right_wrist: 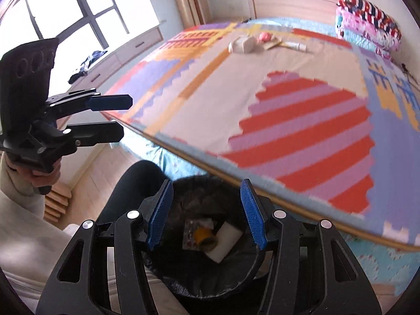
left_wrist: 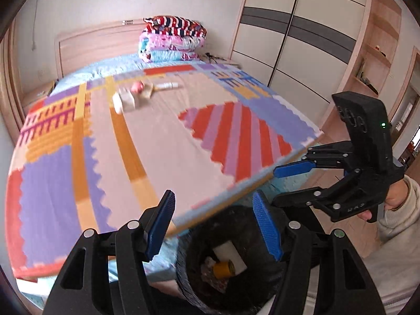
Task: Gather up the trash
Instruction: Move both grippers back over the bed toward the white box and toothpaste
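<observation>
A black lined trash bin (left_wrist: 189, 283) (right_wrist: 236, 278) stands at the foot of the bed. It holds a white box (right_wrist: 224, 241), a yellow roll (right_wrist: 200, 233) and a wrapper. My left gripper (left_wrist: 214, 223) is open and empty above the bin; it also shows in the right wrist view (right_wrist: 123, 116). My right gripper (right_wrist: 207, 214) is open and empty above the bin; it also shows in the left wrist view (left_wrist: 265, 183). Far up the bed lie a white box (left_wrist: 126, 101) (right_wrist: 242, 44), a pink item (left_wrist: 137, 87) (right_wrist: 264, 36), a flat card (right_wrist: 273, 43) and a white tube (left_wrist: 168, 86) (right_wrist: 295, 45).
The bed has a colourful foam mat (left_wrist: 162, 141) (right_wrist: 262, 99). Folded quilts (left_wrist: 173, 39) (right_wrist: 367, 23) are stacked at the headboard. A wardrobe (left_wrist: 302, 39) stands to the right. A window bench (right_wrist: 126, 50) with clothes runs along the left.
</observation>
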The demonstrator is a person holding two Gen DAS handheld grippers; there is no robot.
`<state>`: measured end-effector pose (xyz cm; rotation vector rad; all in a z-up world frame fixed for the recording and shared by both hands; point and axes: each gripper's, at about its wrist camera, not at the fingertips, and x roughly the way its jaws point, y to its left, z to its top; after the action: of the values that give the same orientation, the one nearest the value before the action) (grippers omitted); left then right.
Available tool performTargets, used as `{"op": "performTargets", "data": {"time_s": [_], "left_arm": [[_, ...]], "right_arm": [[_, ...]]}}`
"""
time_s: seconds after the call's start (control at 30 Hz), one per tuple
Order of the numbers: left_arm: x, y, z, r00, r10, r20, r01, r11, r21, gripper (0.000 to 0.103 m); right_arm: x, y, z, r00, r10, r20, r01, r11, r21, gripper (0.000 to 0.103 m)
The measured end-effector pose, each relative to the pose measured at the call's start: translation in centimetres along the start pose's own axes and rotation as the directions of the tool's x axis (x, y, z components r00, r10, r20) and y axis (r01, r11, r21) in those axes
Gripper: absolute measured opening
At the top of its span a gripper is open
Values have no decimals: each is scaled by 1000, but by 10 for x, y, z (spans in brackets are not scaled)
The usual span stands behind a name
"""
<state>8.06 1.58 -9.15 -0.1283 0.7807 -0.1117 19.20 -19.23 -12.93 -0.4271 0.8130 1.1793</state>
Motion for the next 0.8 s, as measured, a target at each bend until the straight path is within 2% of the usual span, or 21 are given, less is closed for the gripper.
{"op": "performTargets", "data": {"time_s": [0.37, 0.8], "left_arm": [[10, 36, 45, 996, 86, 20, -86, 996, -18, 59], [58, 92, 90, 987, 161, -7, -161, 983, -85, 59]], "right_arm": [[-3, -27, 51, 997, -54, 63, 56, 998, -39, 53], [18, -71, 104, 986, -125, 108, 130, 991, -32, 53]]}}
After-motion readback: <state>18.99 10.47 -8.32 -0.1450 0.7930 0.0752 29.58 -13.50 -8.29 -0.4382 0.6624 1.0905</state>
